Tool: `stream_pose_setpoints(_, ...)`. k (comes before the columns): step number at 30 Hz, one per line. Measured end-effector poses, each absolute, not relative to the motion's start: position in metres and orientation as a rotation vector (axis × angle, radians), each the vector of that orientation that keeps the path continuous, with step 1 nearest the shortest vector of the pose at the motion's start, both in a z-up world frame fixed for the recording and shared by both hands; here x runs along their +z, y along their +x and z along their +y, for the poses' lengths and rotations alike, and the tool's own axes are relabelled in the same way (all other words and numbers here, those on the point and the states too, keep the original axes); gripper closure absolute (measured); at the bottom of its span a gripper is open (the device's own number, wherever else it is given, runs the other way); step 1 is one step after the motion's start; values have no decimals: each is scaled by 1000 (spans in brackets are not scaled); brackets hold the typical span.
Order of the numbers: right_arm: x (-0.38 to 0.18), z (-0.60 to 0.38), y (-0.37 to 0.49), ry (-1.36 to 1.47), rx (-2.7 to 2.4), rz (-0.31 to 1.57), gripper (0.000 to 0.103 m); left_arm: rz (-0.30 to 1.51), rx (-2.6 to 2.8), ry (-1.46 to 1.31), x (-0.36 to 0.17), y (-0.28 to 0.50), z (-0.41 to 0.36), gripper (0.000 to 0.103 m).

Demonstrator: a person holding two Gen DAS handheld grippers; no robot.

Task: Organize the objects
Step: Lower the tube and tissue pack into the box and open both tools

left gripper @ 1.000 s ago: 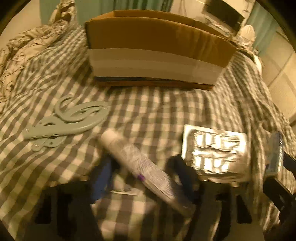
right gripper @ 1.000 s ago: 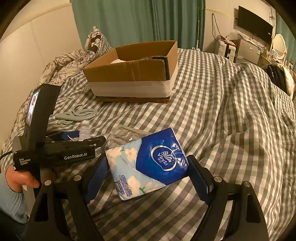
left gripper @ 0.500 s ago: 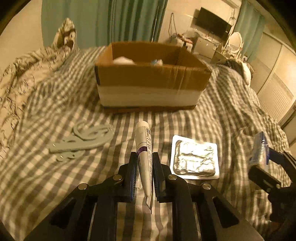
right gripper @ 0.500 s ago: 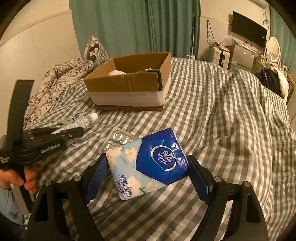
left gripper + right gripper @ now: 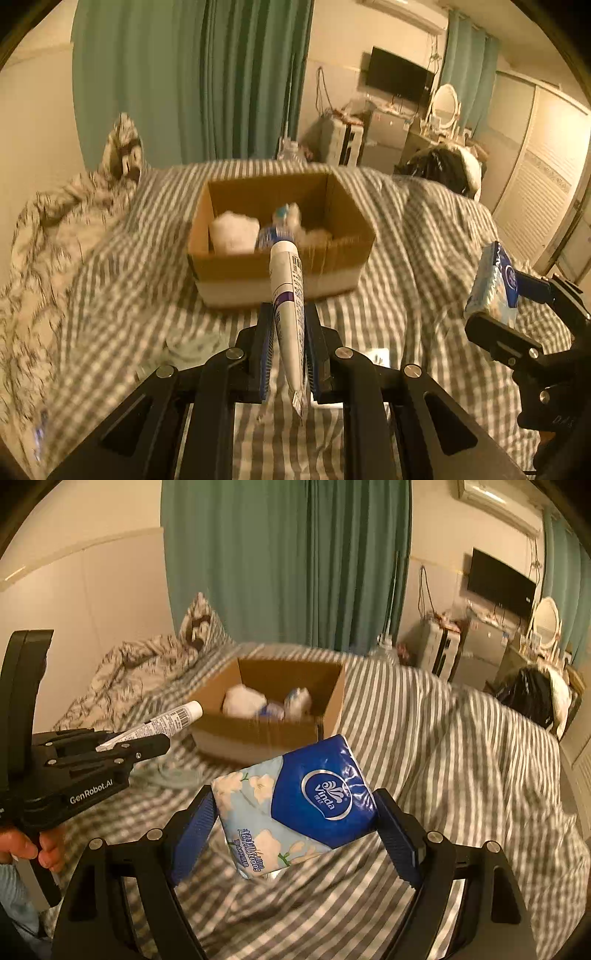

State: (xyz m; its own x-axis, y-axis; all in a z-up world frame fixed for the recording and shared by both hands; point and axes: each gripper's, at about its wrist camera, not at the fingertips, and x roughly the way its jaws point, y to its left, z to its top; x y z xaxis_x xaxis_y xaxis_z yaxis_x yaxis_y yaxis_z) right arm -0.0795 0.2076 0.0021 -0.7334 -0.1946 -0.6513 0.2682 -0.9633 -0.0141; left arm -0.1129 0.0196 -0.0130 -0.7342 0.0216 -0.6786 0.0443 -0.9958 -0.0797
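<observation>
The left gripper (image 5: 288,354) had its jaws nearly closed on a white tube (image 5: 287,295), cap forward, lifted off the checked bed (image 5: 406,295). The right gripper (image 5: 295,834), jaws wide, clamped a tissue pack (image 5: 295,805). Both wanted carrying level over the cardboard box (image 5: 277,266) beyond before release; I judged the tube's rear grip the likeliest to slip.

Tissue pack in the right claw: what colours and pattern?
The tissue pack is dark blue with a white oval logo, plus a pale-blue half printed with cream flowers. Right wrist view shows it best.
</observation>
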Motion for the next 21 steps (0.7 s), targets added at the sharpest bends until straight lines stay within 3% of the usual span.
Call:
stream_pose_setpoints(13, 71, 186, -128, 785, -2723, 196, 20, 125, -2974, 949, 41, -161, 0, 88)
stream_pose_setpoints(21, 78, 180, -181, 751, -2727, 164, 20, 131, -2964, 896, 49, -206, -18, 88)
